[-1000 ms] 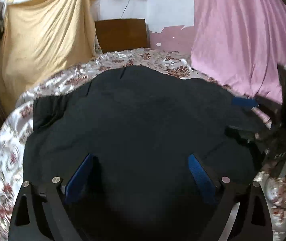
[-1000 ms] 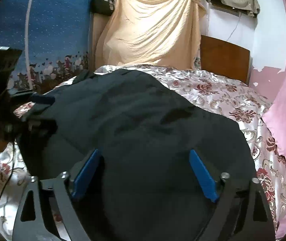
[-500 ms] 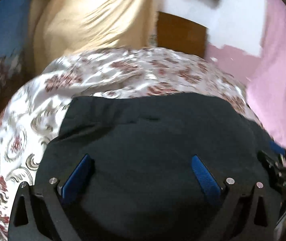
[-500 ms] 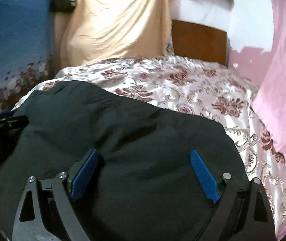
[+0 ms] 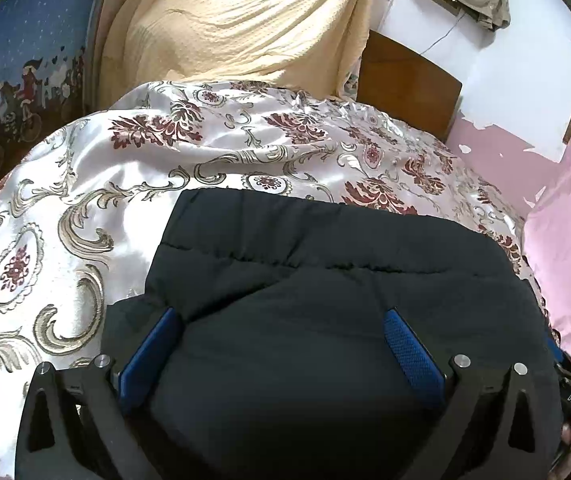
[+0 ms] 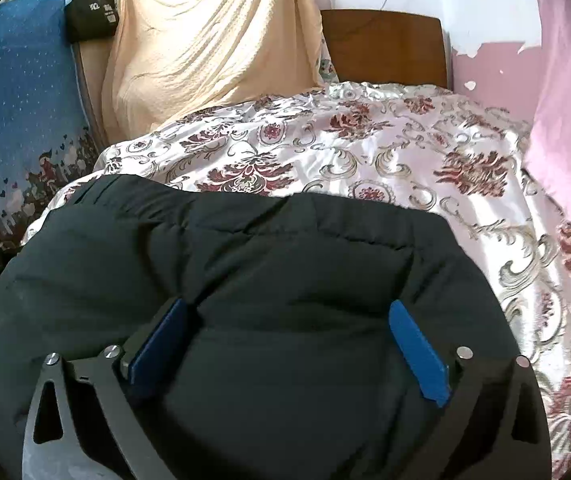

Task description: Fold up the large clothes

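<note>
The black jacket (image 5: 325,320) now lies folded shorter, baring more bedspread (image 5: 85,200).

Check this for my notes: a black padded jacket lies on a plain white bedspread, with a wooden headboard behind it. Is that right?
Not quite. The bedspread is not plain white: it is a shiny pale fabric patterned with dark red flowers and grey scrolls, as the right wrist view shows clearly. The rest stands: the black padded jacket lies on it, and the wooden headboard is behind.
</note>
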Tool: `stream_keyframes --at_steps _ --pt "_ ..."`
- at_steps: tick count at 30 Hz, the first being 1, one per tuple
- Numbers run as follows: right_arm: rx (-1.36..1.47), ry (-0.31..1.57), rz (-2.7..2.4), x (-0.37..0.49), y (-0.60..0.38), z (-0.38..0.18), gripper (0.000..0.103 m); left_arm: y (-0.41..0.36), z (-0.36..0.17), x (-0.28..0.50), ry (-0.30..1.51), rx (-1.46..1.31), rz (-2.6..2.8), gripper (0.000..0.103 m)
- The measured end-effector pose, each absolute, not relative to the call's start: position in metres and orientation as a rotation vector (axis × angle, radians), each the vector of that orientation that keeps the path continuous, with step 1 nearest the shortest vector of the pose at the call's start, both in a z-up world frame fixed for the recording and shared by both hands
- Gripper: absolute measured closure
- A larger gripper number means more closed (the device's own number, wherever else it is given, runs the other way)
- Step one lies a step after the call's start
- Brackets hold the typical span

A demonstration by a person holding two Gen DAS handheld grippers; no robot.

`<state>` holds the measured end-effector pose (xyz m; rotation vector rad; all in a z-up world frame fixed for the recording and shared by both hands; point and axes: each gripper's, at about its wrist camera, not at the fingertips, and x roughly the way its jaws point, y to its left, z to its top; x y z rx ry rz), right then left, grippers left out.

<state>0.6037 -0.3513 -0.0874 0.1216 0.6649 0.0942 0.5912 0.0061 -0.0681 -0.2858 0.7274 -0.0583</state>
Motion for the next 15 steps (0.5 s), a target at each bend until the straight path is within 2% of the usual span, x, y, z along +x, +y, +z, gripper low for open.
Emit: stream_keyframes --at_steps 15 --pt "0.229 0.697 0.162 0.621 -0.363 -0.115 0.001 0.012 -0.082 0.597 0.69 -0.371 -0.105 0.0"
